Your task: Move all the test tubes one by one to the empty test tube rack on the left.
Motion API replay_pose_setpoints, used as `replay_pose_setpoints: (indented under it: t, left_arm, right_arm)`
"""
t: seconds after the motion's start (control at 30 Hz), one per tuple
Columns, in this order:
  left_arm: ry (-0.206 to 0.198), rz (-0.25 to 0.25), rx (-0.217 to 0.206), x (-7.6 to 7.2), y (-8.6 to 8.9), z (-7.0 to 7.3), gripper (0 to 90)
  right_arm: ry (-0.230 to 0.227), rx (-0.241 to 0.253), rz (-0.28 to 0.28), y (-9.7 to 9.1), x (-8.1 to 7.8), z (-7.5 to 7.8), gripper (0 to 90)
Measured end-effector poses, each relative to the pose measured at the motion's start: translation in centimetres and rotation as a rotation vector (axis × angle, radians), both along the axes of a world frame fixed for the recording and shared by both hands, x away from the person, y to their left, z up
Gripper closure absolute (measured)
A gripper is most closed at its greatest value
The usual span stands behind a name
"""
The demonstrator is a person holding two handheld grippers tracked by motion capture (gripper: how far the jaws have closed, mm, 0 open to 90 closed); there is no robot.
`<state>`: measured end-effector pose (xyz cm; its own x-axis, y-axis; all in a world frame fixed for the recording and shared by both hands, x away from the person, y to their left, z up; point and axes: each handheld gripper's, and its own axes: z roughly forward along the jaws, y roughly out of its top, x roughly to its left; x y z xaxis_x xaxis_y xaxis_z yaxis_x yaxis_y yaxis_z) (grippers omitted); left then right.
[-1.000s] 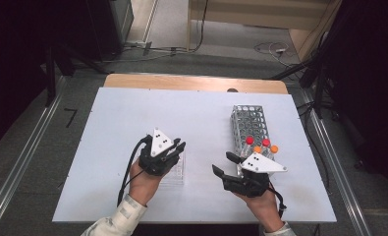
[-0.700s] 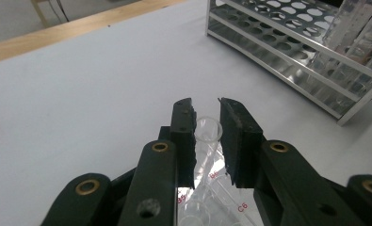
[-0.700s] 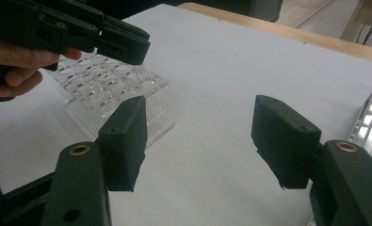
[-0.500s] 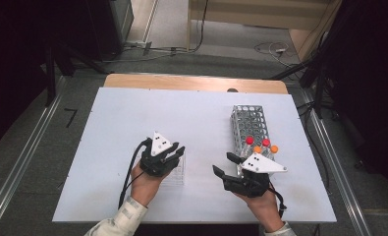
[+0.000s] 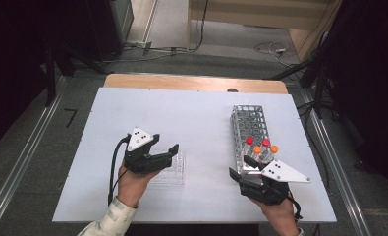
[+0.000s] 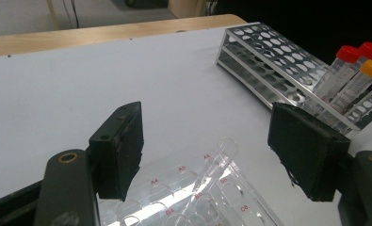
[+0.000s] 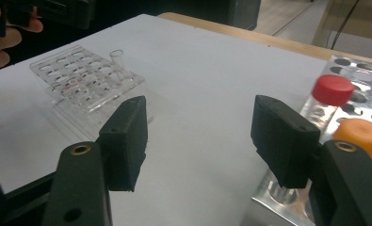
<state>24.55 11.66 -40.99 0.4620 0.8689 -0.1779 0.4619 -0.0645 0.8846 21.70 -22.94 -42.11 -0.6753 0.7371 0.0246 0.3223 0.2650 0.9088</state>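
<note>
A clear plastic well plate (image 5: 176, 171) lies on the white table (image 5: 181, 113), with a clear open tube (image 6: 222, 154) leaning in one of its wells. My left gripper (image 5: 165, 143) hovers just over the plate. Its jaws have just been opening and stand open (image 6: 205, 141), with the tube low between them and untouched. A metal tube rack (image 5: 248, 120) stands at the right and holds capped tubes with red caps (image 5: 250, 140) and orange caps (image 5: 274, 148). My right gripper (image 5: 241, 173) is at the rack's near end, open (image 7: 200, 132) and holding nothing.
The table's wooden far edge (image 5: 191, 82) borders dark floor with cables. The rack's far rows (image 6: 263, 52) are unfilled. In the right gripper view the red cap (image 7: 333, 89) and the orange cap (image 7: 362, 132) sit close beside the right jaw.
The left gripper's jaws have gone from shut to open, and that hand has shifted a little to the left. The right gripper has drawn back slightly toward the near edge, still open.
</note>
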Motion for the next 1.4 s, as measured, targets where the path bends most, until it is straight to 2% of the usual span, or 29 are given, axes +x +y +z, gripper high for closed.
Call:
replay_pose_setpoints:
  t: [0.27,0.57,0.7,0.8,1.17,1.4]
  left_arm:
    - [0.001,0.039,0.013,0.0,0.1,0.0,15.7]
    - [0.012,0.033,0.021,0.1,0.0,-0.3,15.1]
    - [0.012,0.029,0.02,0.1,-0.1,-0.3,15.2]
    - [0.017,0.028,0.024,0.1,-0.2,-0.3,15.1]
    - [0.017,0.022,0.029,0.0,-0.3,-0.3,15.2]
    - [0.018,0.017,0.032,0.0,-0.5,-0.4,15.2]
  right_arm:
    - [-0.003,0.0,-0.073,-2.0,0.1,-0.7,37.8]
    - [0.017,-0.011,-0.14,-2.7,1.2,-2.8,46.2]
    - [0.018,-0.011,-0.147,-2.8,1.4,-3.2,51.5]
    - [0.014,-0.029,-0.147,-2.6,1.4,-3.5,56.4]
    - [0.024,-0.049,-0.165,-2.5,1.8,-4.1,65.4]
    - [0.018,-0.059,-0.165,-2.4,2.0,-4.3,67.5]
